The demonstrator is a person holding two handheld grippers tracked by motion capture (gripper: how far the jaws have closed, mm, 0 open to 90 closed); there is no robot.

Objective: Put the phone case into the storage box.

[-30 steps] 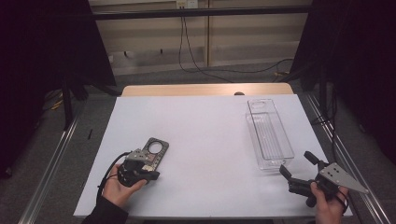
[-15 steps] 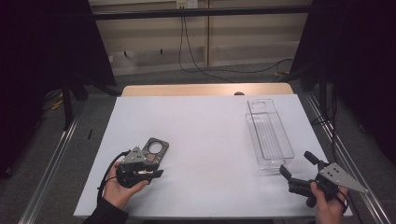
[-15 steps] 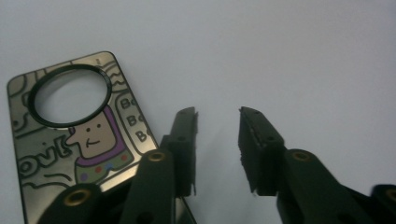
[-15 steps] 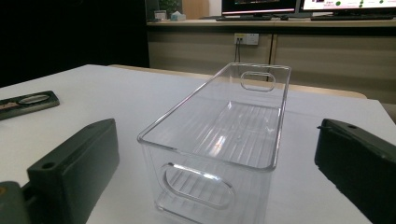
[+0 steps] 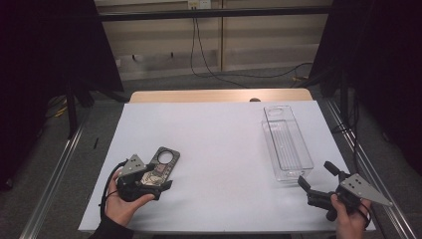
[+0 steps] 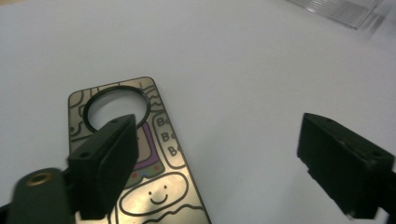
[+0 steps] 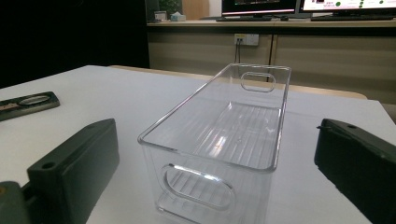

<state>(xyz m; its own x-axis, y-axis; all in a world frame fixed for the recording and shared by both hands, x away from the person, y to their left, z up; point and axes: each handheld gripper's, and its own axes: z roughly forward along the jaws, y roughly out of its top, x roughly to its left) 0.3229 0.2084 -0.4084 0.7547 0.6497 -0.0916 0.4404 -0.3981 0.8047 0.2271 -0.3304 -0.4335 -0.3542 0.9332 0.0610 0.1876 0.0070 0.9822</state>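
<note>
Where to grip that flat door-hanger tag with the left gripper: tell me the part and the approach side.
Grip the door-hanger tag across its narrow width at the solid end with the smiley, probably coming down from above. It lies flat on the white table, so one long edge likely needs tipping up first. The left gripper stands open over it, one jaw above the tag.

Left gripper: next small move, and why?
Probably lower and shift left so the open fingers straddle the tag, then close. The left gripper hovers over the tag, which lies flat on the table, ungripped, with just one finger above it and the other over bare table.
</note>
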